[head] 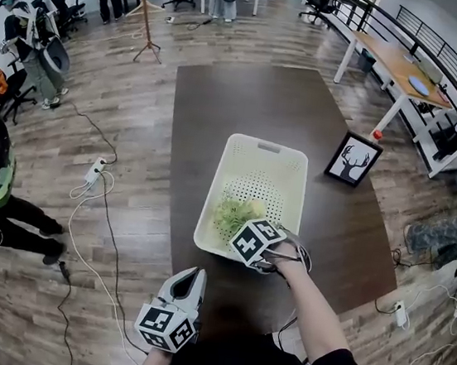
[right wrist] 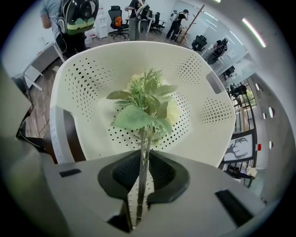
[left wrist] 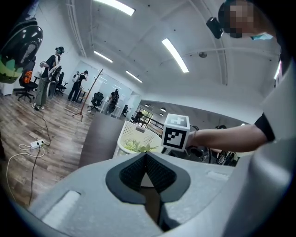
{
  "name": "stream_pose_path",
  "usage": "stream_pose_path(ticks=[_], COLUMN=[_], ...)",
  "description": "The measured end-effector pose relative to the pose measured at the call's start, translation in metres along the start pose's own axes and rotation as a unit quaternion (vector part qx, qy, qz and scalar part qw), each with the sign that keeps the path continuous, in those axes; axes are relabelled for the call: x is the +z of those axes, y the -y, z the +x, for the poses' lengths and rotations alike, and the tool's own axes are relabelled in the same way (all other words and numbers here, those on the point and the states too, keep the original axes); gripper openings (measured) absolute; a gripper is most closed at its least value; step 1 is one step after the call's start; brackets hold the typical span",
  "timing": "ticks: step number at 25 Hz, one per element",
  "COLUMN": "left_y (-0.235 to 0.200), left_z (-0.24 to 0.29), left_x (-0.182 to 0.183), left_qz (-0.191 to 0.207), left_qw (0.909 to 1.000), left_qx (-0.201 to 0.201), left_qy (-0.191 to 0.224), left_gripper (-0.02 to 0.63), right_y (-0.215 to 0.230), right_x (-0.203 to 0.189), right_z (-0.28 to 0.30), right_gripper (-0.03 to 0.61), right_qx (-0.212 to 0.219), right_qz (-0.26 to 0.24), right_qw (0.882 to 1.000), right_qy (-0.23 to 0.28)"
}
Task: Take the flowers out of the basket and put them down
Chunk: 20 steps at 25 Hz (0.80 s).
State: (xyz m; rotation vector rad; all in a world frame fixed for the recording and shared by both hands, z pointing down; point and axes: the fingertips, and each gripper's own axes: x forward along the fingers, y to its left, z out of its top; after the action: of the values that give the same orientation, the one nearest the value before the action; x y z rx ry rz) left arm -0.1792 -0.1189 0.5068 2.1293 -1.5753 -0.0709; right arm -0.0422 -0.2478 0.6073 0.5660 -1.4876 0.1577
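Note:
A cream perforated basket (head: 257, 152) stands on the dark brown table (head: 248, 97). Green and pale yellow flowers (head: 228, 213) lie in its near part. My right gripper (right wrist: 142, 159) points steeply down over the basket's near rim and is shut on the thin flower stems (right wrist: 143, 143); the leafy heads (right wrist: 145, 104) hang in front of the basket's holed bottom (right wrist: 88, 83). In the head view its marker cube (head: 256, 241) hides the jaws. My left gripper (head: 189, 279) hovers at the table's near edge, well left of the basket, shut with nothing in it (left wrist: 146, 157).
A framed deer picture (head: 353, 160) stands on the table right of the basket. On the wooden floor at left lie a power strip (head: 95, 171) and cables. A coat stand (head: 150, 17), office chairs and people are farther off; desks line the right side.

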Motion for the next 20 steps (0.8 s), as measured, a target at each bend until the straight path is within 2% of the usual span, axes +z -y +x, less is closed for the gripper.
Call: stream_pose_path(ticks=[5, 12, 20], left_y=[-0.002, 0.007, 0.002], left_z=[0.006, 0.014, 0.012], left_x=[0.000, 0.001, -0.001], left_qz=[0.001, 0.006, 0.022], left_qw=[0.9998, 0.9999, 0.9990], left_qx=[0.017, 0.013, 0.039], left_qy=[-0.006, -0.004, -0.010], left_gripper=[0.009, 0.009, 0.009], right_y=[0.002, 0.006, 0.007], right_x=[0.003, 0.006, 0.012], right_z=[-0.002, -0.007, -0.018], right_gripper=[0.049, 0.044, 0.043], right_qx=[-0.006, -0.004, -0.005], right_qz=[0.004, 0.023, 0.029], right_qw=[1.000, 0.999, 0.995], right_qy=[0.011, 0.040, 0.100])
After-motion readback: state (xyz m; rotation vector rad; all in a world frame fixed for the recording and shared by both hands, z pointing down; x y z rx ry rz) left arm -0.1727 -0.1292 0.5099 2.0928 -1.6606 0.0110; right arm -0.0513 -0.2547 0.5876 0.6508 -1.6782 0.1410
